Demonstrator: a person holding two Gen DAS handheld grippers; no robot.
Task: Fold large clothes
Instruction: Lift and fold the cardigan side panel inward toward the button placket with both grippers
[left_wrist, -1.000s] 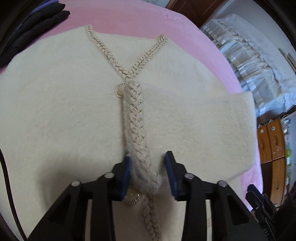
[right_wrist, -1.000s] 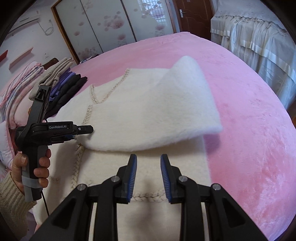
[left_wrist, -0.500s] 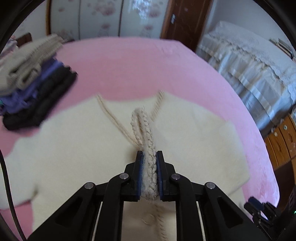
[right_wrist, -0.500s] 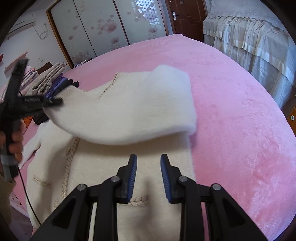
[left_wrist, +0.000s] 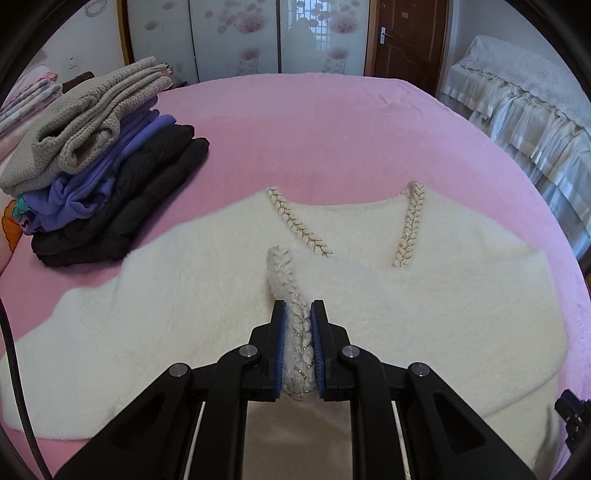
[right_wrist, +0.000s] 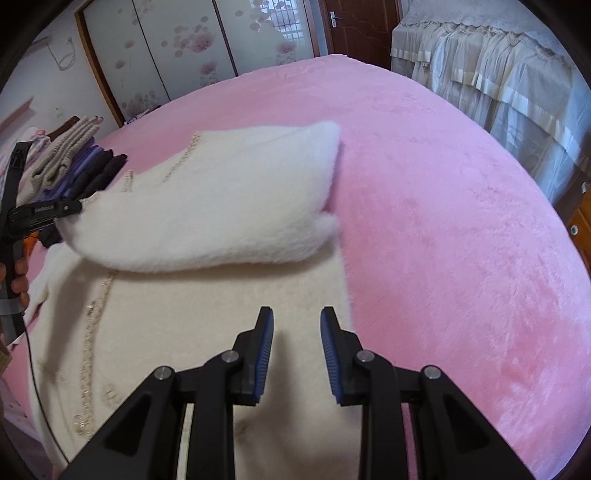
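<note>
The cream cardigan (left_wrist: 184, 332) lies on the pink bed (left_wrist: 332, 122). The left hand-held gripper (left_wrist: 298, 347) clamps its braided trim (left_wrist: 280, 273), lifting 1 panel; the right hand-held gripper (right_wrist: 296, 354) hovers open, empty. Carry the panel across evenly, keeping the edge straight.

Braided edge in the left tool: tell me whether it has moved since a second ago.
Yes. The left tool has shut on the braided edge and lifted it off the cardigan, carrying it toward the stack of folded clothes.
</note>
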